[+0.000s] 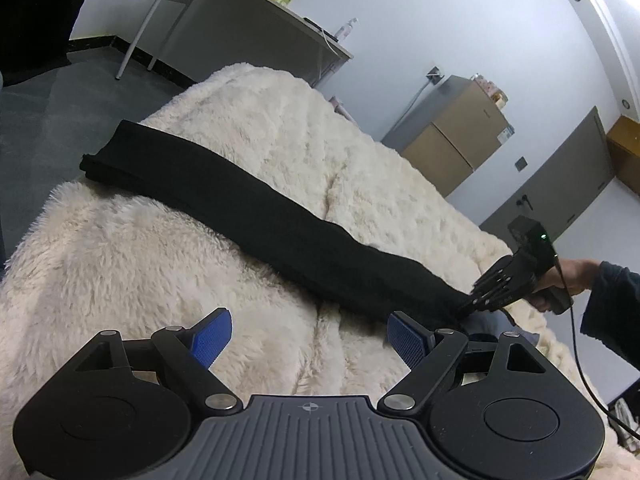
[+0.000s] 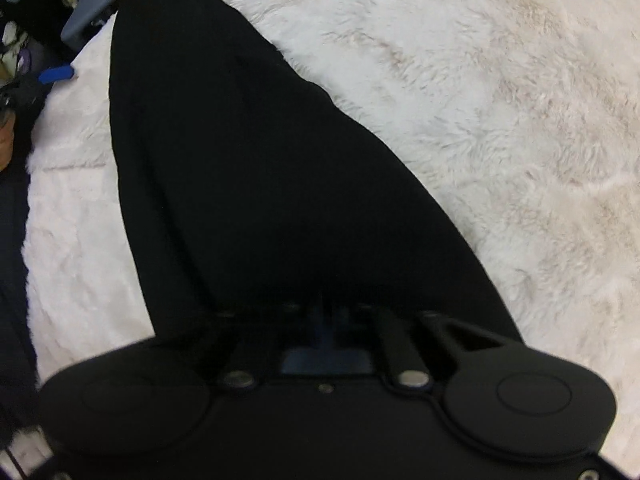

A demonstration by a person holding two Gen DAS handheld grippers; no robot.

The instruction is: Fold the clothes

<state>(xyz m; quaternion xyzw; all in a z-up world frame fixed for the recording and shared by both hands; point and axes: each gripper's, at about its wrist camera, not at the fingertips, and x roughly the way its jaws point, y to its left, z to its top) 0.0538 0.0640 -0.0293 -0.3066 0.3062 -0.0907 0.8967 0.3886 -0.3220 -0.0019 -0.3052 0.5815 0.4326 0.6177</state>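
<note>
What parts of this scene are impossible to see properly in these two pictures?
- Right gripper pads: left wrist view, buried in the black garment; right wrist view, dark and blurred.
- Garment type: folded into a strip in both views.
- Items on the far table: too small in the left wrist view.

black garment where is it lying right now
In the left wrist view the black garment stretches diagonally across the cream fluffy blanket, its right end pinched by the right hand-held gripper.

Black linkage grippers, blue ribbed fingers, silver pivot screws, grey ridged base; dark sleeve
</note>
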